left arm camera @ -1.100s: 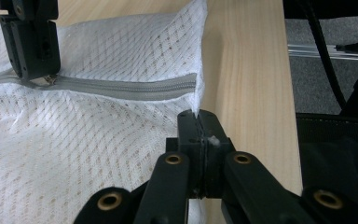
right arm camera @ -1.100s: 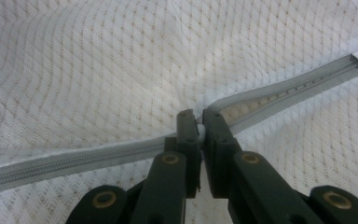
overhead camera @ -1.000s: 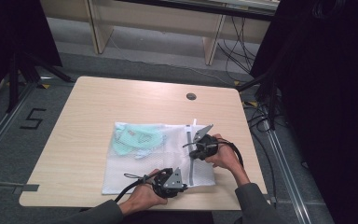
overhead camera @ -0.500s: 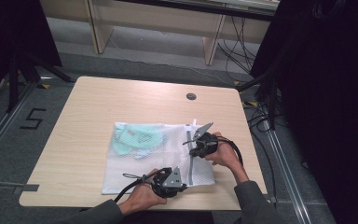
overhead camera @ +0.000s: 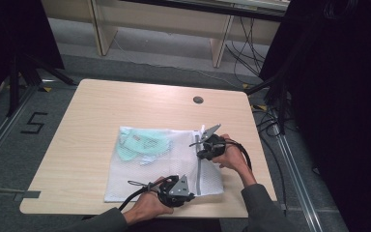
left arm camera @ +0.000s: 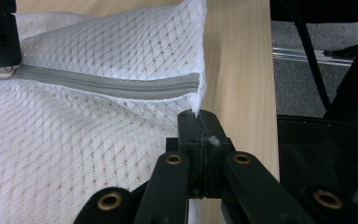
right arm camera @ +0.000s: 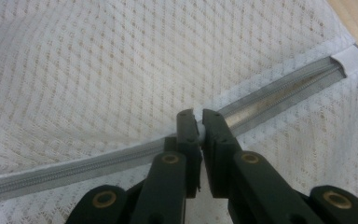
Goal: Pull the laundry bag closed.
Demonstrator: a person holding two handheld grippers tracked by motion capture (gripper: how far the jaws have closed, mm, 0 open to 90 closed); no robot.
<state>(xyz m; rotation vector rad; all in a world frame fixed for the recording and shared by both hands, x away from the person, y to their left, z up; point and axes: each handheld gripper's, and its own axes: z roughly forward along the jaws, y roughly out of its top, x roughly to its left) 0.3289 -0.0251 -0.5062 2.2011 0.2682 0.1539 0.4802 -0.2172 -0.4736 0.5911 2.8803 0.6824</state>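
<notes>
A white mesh laundry bag [overhead camera: 145,179] lies flat on the table with a pale green garment [overhead camera: 140,145] inside. A grey zipper [overhead camera: 199,174] runs along its right edge. My left gripper [overhead camera: 191,195] is at the bag's near right corner, shut on the mesh edge [left arm camera: 200,100] just past the zipper's end [left arm camera: 107,84]. My right gripper [overhead camera: 202,153] is farther up the zipper, shut on the small white zipper pull [right arm camera: 198,133]. Behind the pull the zipper [right arm camera: 56,177] is closed. Ahead of it the teeth [right arm camera: 279,88] stand apart.
The light wooden table [overhead camera: 125,101] has a round cable hole [overhead camera: 198,100] at the back right. Its right edge [left arm camera: 261,70] runs close beside the bag. Black cables [overhead camera: 236,150] trail from the right gripper. Dark curtains and floor rails surround the table.
The right gripper has edged slightly farther along the zipper, away from me. The left gripper and the bag's corner have stayed put.
</notes>
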